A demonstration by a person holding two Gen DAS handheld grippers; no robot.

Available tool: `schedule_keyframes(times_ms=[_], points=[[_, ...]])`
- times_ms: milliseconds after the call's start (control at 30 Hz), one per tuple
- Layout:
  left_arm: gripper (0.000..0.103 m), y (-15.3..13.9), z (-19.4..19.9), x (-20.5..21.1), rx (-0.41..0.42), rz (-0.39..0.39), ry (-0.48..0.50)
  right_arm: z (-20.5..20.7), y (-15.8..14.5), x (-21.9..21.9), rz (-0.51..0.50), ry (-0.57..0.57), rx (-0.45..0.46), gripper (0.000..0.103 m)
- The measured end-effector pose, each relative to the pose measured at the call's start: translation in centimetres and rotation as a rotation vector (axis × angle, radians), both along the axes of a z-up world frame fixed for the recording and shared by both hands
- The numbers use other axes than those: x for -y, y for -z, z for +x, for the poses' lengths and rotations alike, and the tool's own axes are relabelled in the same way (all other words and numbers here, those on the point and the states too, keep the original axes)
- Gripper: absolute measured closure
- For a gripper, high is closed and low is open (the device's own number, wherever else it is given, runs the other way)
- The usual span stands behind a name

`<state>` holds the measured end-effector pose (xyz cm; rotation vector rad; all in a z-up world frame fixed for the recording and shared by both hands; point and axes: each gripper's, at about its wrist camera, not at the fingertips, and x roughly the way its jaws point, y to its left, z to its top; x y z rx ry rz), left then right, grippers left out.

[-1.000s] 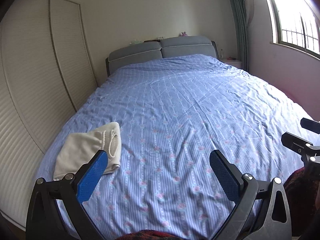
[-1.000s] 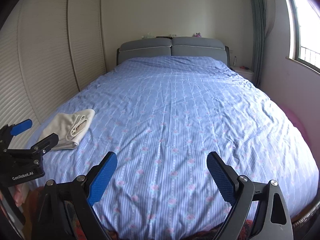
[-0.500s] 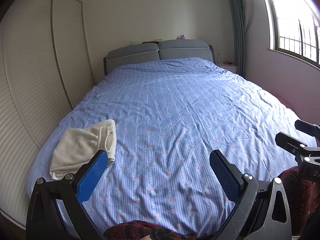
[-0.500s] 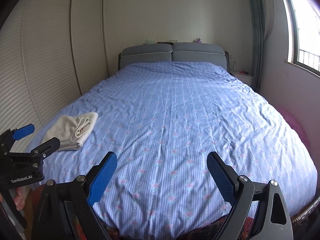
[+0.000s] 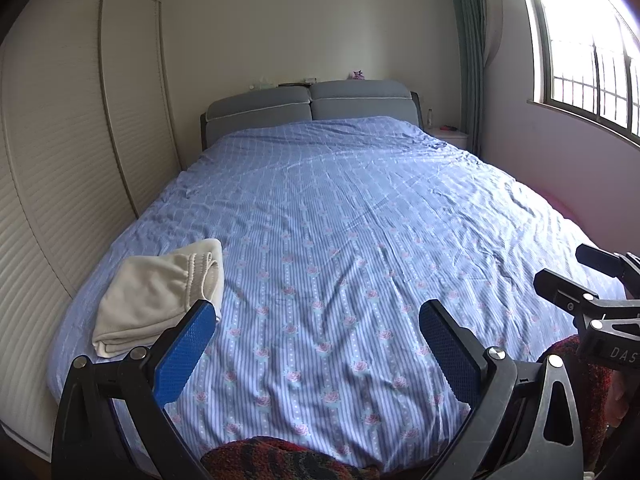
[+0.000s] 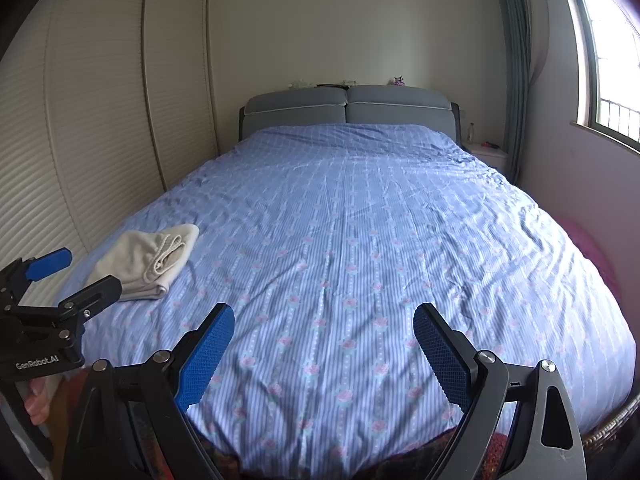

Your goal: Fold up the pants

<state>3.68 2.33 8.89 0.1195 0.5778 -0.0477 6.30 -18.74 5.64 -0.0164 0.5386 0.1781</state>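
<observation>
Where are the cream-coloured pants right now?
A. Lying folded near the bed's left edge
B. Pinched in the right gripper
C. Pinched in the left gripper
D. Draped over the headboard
A: the folded pants lie on the blue bedspread by its left edge, and both the left gripper and right gripper are open and empty.

Both wrist cams are sitting at the foot of the bed [image 5: 340,220], looking along it toward the grey headboard [image 5: 310,110], pitched slightly down. The left wrist view is sitting further left, framing the folded cream pants [image 5: 160,298] close at its near left; the right gripper [image 5: 576,276] is poking in at its right edge. The right wrist view is seeing the same pants [image 6: 146,258] further off, left gripper [image 6: 76,270] entering at its left edge. Both are sharing the bedspread, headboard, left wardrobe doors [image 6: 112,120] and right window [image 5: 580,40].
</observation>
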Motion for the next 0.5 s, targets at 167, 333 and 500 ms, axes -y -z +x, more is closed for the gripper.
schedule_keyframes(times_ms=[167,333,500], points=[[0.0,-0.18,0.07,0.0,0.001,-0.003,-0.003,0.05,-0.01,0.05,0.003,-0.005,-0.002,0.011],[0.0,-0.17,0.01,0.01,0.002,-0.002,-0.002,0.07,0.0,0.01,0.004,-0.005,-0.003,0.011],[0.0,-0.49,0.12,0.06,0.009,0.003,-0.001,0.1,0.01,-0.11,0.004,-0.004,-0.003,0.011]])
